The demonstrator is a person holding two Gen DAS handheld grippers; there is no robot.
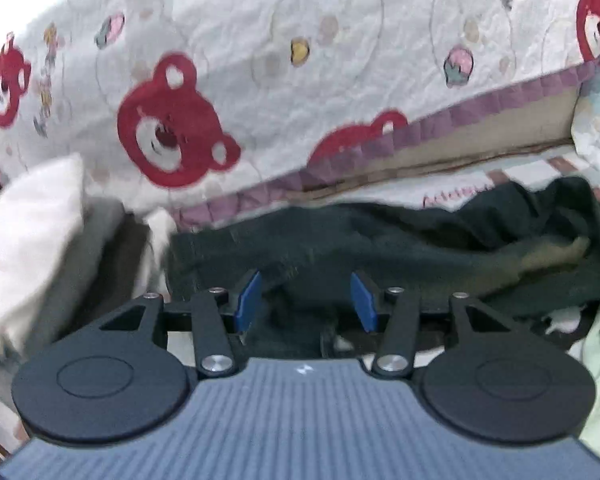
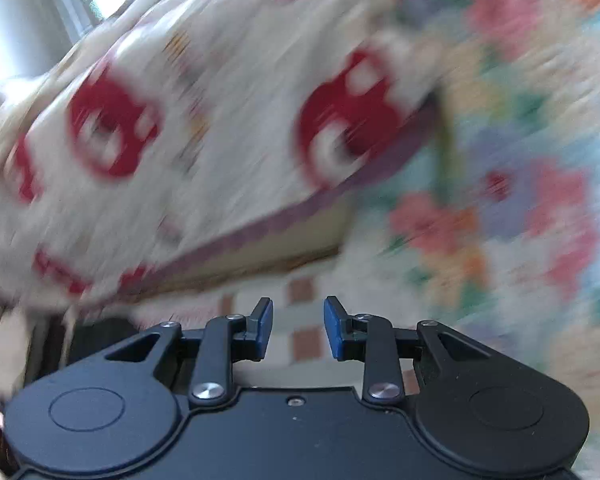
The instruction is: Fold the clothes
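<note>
- Nearest, left gripper [image 1: 304,300]: jaws partly apart over a dark green garment [image 1: 420,240]; whether the pads pinch the cloth cannot be told.
- Right gripper [image 2: 298,328]: jaws partly apart, empty, above a checked sheet [image 2: 300,320].
- Garment: crumpled along the bed's near edge, not yet folded.
- Farther: bear-print quilt [image 1: 260,60]; folding apparently all remains.

Bright daylight, heavy right-view motion blur

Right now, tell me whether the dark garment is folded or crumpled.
Crumpled: the dark garment lies bunched in uneven ridges, its edges ragged, no flat folds.
</note>
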